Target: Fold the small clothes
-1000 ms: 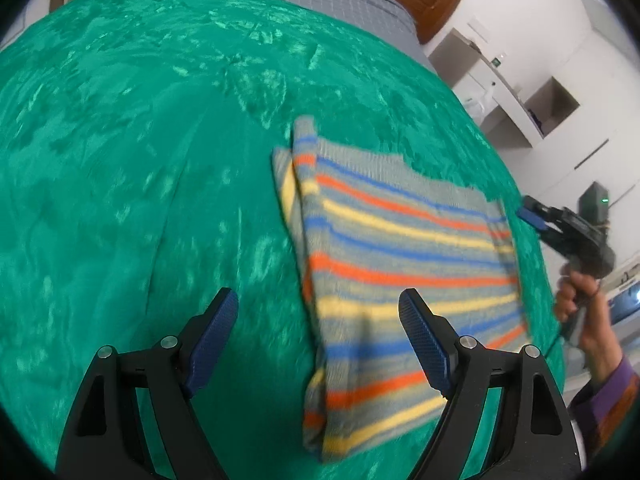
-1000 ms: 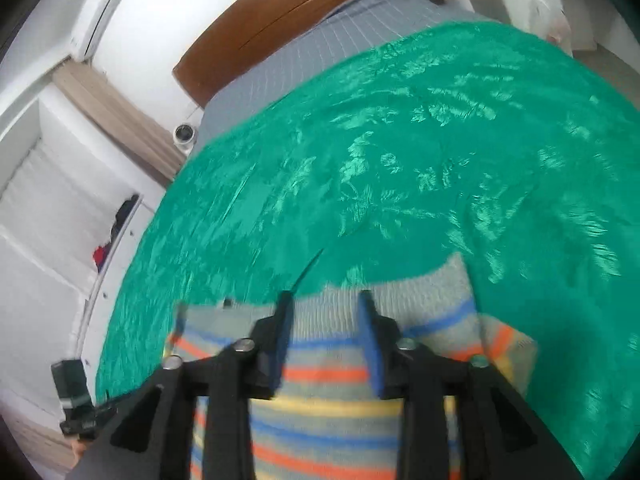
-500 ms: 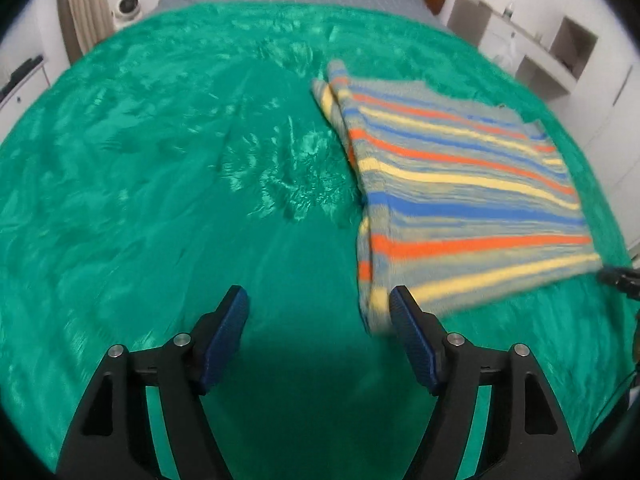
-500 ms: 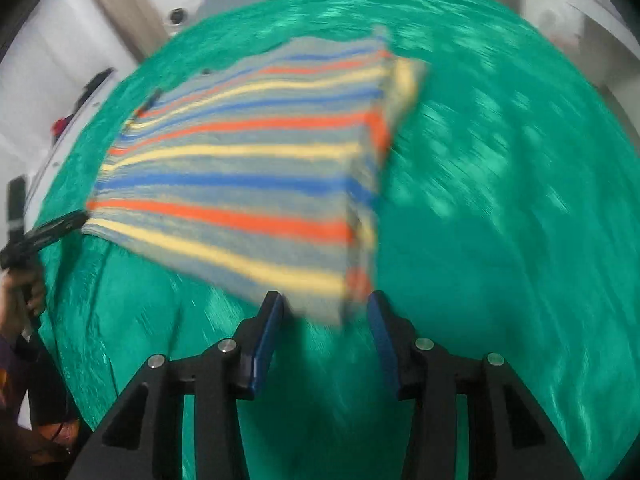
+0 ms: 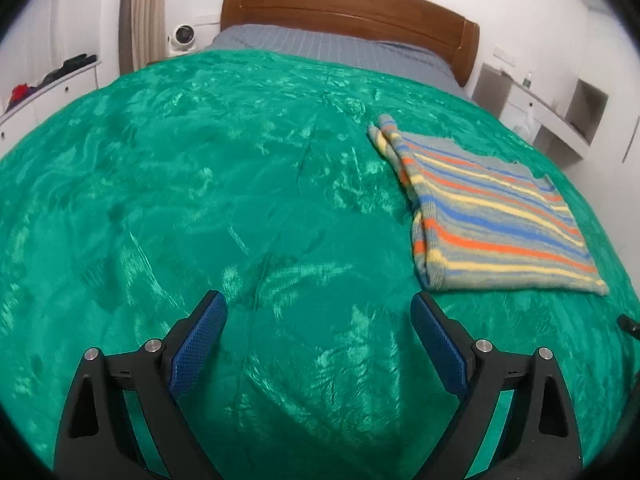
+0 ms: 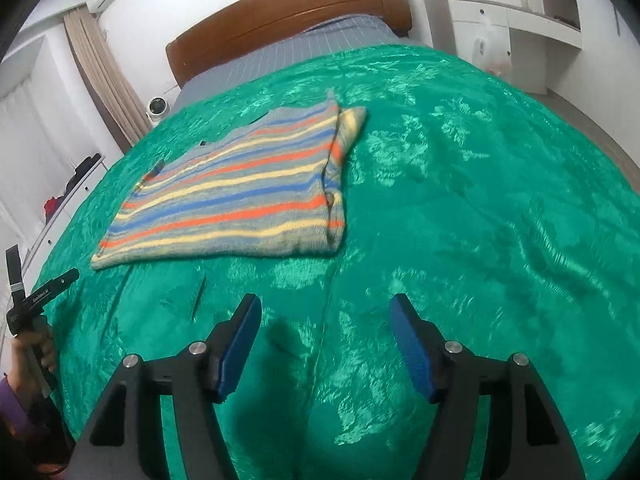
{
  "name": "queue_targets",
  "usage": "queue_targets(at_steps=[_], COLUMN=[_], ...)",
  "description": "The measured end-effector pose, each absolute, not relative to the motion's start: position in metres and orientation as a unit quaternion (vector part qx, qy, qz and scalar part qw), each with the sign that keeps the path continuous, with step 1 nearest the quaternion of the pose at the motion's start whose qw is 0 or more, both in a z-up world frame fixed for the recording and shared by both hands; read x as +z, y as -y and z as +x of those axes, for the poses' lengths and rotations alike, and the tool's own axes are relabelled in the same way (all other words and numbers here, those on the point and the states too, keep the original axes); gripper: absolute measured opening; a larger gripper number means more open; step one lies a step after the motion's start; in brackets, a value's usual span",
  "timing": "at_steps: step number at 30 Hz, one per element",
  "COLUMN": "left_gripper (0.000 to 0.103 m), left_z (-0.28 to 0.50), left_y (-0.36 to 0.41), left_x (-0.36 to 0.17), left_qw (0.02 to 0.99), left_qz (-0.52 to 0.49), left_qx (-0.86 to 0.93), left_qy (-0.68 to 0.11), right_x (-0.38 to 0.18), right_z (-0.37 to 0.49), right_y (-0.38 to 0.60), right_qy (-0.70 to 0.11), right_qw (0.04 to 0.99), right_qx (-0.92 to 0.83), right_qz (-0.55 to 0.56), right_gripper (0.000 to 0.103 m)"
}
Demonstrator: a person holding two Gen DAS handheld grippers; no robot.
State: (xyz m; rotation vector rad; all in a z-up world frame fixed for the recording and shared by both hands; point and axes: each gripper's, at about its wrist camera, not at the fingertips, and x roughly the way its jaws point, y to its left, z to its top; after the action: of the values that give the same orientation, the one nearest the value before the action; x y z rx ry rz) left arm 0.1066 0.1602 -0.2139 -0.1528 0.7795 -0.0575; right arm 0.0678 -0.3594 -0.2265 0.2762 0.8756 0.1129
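Left wrist view:
- The left tongs [image 5: 318, 338] are standing released, jaws wide apart and holding nothing, hovering over the green blanket [image 5: 200, 200].
- The sweater [image 5: 492, 216], striped in grey, blue, orange and yellow, is lying folded and flat on the blanket, ahead and to the right of the tongs and apart from them.
- Its folded edge is facing the middle of the bed; one narrow end is sticking out toward the headboard [image 5: 348, 4].
- A grey sheet [image 5: 332, 46] is showing between blanket and headboard.
- A small white fan [image 5: 182, 36] is sitting left of the bed; white shelves [image 5: 560, 116] are standing on the right.

Right wrist view:
- The right tongs [image 6: 324, 346] are also standing released, jaws apart and empty, above the blanket [image 6: 480, 200].
- The sweater [image 6: 236, 196] is lying ahead and to the left, not touching the tongs.
- The left tongs [image 6: 60, 280] are showing at the left edge, gripped by a hand [image 6: 38, 354], just beside the sweater's near-left corner.
- A curtain [image 6: 104, 76] is hanging left of the headboard [image 6: 288, 12].
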Motion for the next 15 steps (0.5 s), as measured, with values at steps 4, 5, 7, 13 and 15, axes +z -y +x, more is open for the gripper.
queue_targets(at_steps=[4, 5, 7, 13, 15], left_gripper=[0.097, 0.098, 0.100, 0.101, 0.101], left_z=[0.103, 0.104, 0.106, 0.105, 0.104], left_y=[-0.162, -0.164, -0.164, -0.153, -0.153], left_x=[-0.224, -0.225, -0.227, -0.229, -0.229], left_qw=[0.924, 0.923, 0.920, 0.924, 0.924], left_qz=[-0.089, -0.095, -0.097, -0.066, -0.065], left_qx=[-0.048, -0.054, -0.059, -0.047, -0.047], left_qy=[-0.369, -0.370, -0.375, -0.374, -0.374], right_x=[-0.240, -0.242, -0.245, -0.250, -0.251], right_z=[0.068, 0.068, 0.066, 0.063, 0.064], right_y=[0.351, 0.351, 0.350, 0.343, 0.343], right_qy=[-0.416, -0.414, -0.407, -0.394, -0.394], right_qw=[0.898, 0.899, 0.903, 0.910, 0.909], right_qx=[0.061, 0.064, 0.067, 0.070, 0.072], right_qz=[0.128, 0.127, 0.124, 0.112, 0.112], right_gripper=[0.071, 0.072, 0.073, 0.079, 0.081])
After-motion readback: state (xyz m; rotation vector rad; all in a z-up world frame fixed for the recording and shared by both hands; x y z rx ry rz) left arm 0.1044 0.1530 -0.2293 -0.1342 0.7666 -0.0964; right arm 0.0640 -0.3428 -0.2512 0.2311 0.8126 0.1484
